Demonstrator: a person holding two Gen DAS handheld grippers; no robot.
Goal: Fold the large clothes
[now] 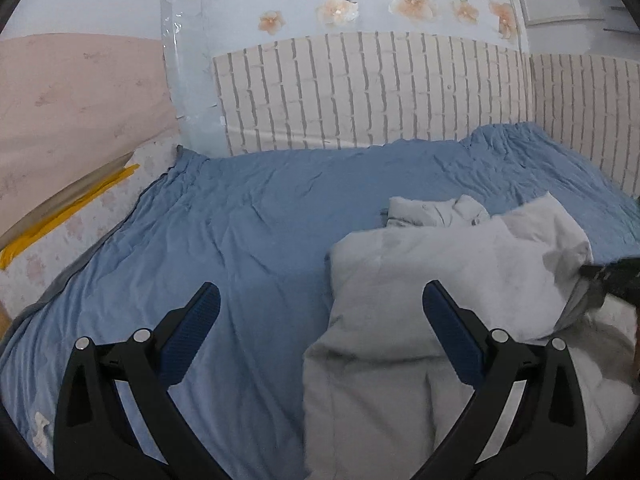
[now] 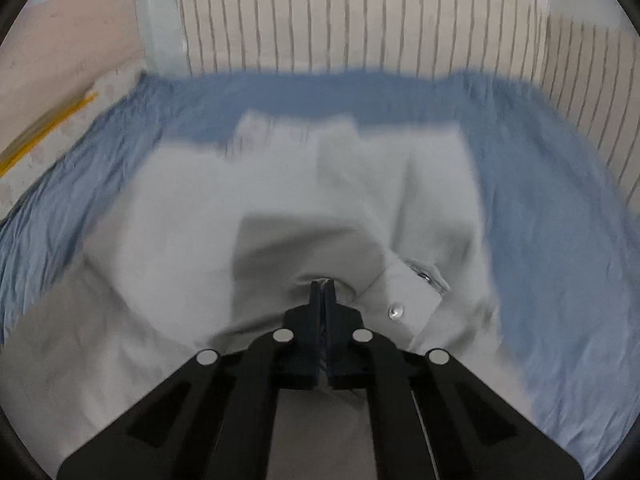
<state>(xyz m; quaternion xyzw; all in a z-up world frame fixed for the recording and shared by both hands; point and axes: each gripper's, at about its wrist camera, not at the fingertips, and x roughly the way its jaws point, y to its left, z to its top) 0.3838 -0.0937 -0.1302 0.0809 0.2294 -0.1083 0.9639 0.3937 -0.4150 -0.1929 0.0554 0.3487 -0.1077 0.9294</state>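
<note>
A pale grey garment (image 1: 420, 280) lies partly folded on a blue bedsheet (image 1: 248, 220), filling the lower right of the left wrist view. My left gripper (image 1: 320, 300) hangs open above the garment's left edge, nothing between its blue pads. In the right wrist view the same garment (image 2: 200, 208) fills the middle, blurred, and a cuff with snap buttons (image 2: 412, 300) shows beside the tips. My right gripper (image 2: 323, 286) is shut on a pinch of the grey cloth. At the right edge of the left wrist view, the right gripper (image 1: 612, 276) shows as a dark shape on the cloth.
A panel with a brick pattern (image 1: 360, 92) stands behind the bed and along its right side. A pink wall (image 1: 72, 112) with a yellow strip (image 1: 68, 216) borders the left. Bare blue sheet lies to the left of the garment and beyond it.
</note>
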